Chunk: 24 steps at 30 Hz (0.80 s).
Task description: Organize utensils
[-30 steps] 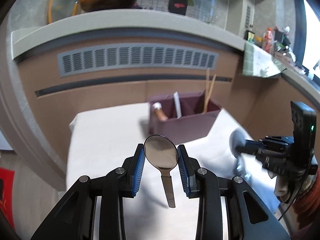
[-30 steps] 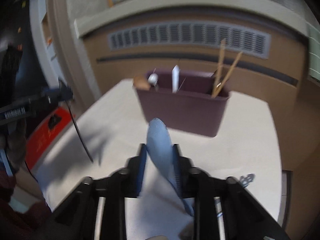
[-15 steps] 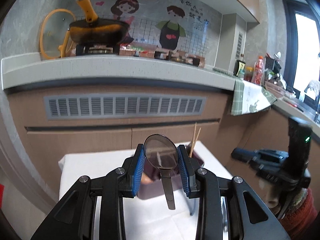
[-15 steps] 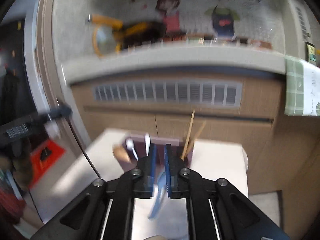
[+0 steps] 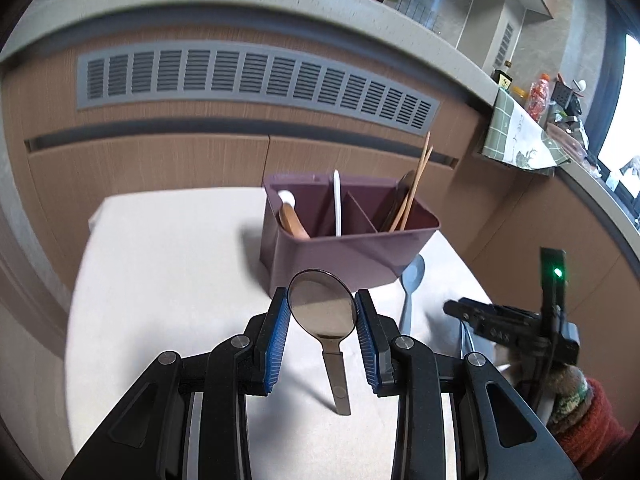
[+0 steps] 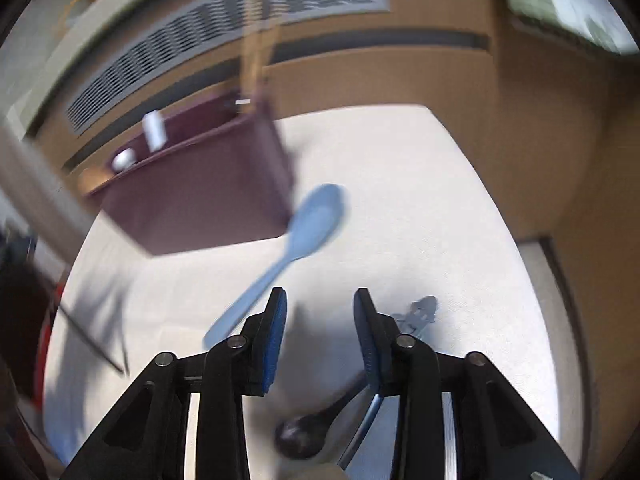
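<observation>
1. A kitchen is shown: brown cabinet fronts with a long grey vent grille point(image 5: 256, 80) stand behind a desk point(image 5: 168, 264) covered in white cloth.
2. At the far left of the maroon utensil caddy point(image 5: 348, 252), a wooden spoon point(image 5: 294, 222) and a white-tipped utensil are seen leaning in the left compartment.
3. A white handle point(image 5: 337, 204) is seen upright against the caddy's first divider, and chopsticks point(image 5: 414, 188) are propped in the right compartment.
4. In the left wrist view, a metal spoon point(image 5: 323, 310) is clamped by its bowl between the blue pads of the left hand-held gripper point(image 5: 322, 312); its handle hangs down toward the camera, above the desk and short of the caddy.
5. A light blue spoon point(image 6: 296, 248) is seen lying on the cloth, bowl just beside the caddy's near right corner, handle pointing back toward the right hand-held gripper point(image 6: 320, 320).
6. The right hand-held gripper's jaws have just been opening; they now stand apart with nothing between the pads, the blue spoon's handle passing just left of the left pad.
7. Beneath that gripper, a dark spoon point(image 6: 308, 432) is seen on the cloth, and a small metal piece point(image 6: 418, 312) lies to the right; much of this view is blurred.
8. At the far right of the left wrist view, a red knitted sleeve point(image 5: 588, 420) is visible behind the other gripper.
</observation>
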Available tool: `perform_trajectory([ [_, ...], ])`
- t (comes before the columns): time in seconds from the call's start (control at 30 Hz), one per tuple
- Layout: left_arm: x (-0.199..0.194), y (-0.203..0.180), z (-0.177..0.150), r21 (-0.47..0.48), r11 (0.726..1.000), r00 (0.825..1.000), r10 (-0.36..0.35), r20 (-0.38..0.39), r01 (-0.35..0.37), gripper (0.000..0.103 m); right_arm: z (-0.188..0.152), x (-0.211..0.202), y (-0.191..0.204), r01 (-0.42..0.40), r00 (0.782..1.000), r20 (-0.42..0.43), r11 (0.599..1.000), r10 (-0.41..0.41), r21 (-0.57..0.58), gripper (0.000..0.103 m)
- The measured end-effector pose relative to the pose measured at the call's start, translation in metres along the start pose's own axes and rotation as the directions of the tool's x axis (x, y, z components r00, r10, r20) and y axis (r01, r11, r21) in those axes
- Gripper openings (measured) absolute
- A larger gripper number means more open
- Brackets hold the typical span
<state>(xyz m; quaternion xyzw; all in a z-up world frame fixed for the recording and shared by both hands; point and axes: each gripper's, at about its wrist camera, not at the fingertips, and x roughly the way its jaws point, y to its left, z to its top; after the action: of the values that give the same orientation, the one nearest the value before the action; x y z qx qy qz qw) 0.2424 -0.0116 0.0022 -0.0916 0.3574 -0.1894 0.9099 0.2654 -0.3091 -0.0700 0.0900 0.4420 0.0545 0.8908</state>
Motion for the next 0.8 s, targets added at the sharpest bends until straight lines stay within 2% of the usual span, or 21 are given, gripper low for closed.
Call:
perform_trajectory([
  [0.13, 0.001, 0.001, -0.004, 0.004, 1.0, 1.0, 0.005, 0.011, -0.005, 0.034, 0.009, 0.032, 0.003, -0.016, 0.997, -0.069, 0.997, 0.021, 0.076, 0.036],
  [0.23, -0.003, 0.002, -0.005, 0.008, 1.0, 1.0, 0.011, 0.016, -0.012, 0.034, 0.023, 0.042, 0.02, 0.06, 0.998, -0.012, 0.997, -0.059, 0.056, 0.036],
  [0.37, -0.011, 0.006, -0.005, 0.007, 1.0, 0.999, 0.022, 0.031, -0.022, 0.034, 0.039, 0.062, 0.029, 0.104, 0.994, -0.048, 0.993, -0.102, 0.054, 0.035],
  [0.43, -0.013, 0.008, -0.005, -0.003, 1.0, 0.999, 0.021, 0.035, -0.021, 0.034, 0.04, 0.067, 0.037, 0.138, 0.989, -0.042, 0.99, -0.138, -0.006, 0.036],
  [0.5, -0.013, 0.01, -0.005, -0.009, 1.0, 0.999, 0.023, 0.036, -0.022, 0.034, 0.035, 0.07, 0.048, 0.161, 0.985, -0.045, 0.98, -0.167, -0.113, 0.042],
  [0.57, -0.012, 0.01, -0.006, -0.015, 1.0, 0.999, 0.021, 0.033, -0.021, 0.034, 0.034, 0.068, 0.05, 0.176, 0.982, -0.037, 0.97, -0.185, -0.17, 0.041],
  [0.63, -0.012, 0.01, -0.007, -0.016, 1.0, 0.999, 0.02, 0.031, -0.019, 0.034, 0.034, 0.065, 0.046, 0.155, 0.985, -0.045, 0.974, -0.165, -0.168, 0.033],
  [0.7, -0.013, 0.008, -0.008, -0.012, 1.0, 0.999, 0.018, 0.03, -0.018, 0.034, 0.032, 0.059, 0.039, 0.151, 0.986, -0.041, 0.976, -0.16, -0.159, 0.013],
  [0.8, -0.015, 0.006, -0.008, -0.004, 1.0, 0.999, 0.022, 0.03, -0.022, 0.034, 0.025, 0.046, 0.034, 0.127, 0.991, -0.022, 0.979, -0.132, -0.16, 0.006],
])
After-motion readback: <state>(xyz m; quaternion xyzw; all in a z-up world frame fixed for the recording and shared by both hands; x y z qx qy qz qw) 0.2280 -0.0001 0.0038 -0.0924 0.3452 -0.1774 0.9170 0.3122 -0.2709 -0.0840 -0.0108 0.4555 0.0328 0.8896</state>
